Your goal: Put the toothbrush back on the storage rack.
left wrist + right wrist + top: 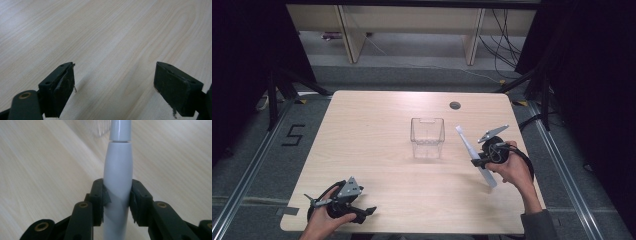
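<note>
The right gripper (475,161) pinches a slim white toothbrush-like stick (472,152) around its thick middle, jaws pressed on both sides; the stick (117,177) runs tilted, one end up and away, the other down toward the person. Just left of it and farther from the person stands a clear plastic box (427,136) on the wooden table (377,115). The left gripper (364,213), well apart at the near edge, has its jaws spread over bare wood (105,37). A "5" (293,135) is taped on the floor to its far left.

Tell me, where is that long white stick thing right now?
The white electric toothbrush is clamped in the right gripper, held at the table's right side, just right of the clear plastic box.
</note>
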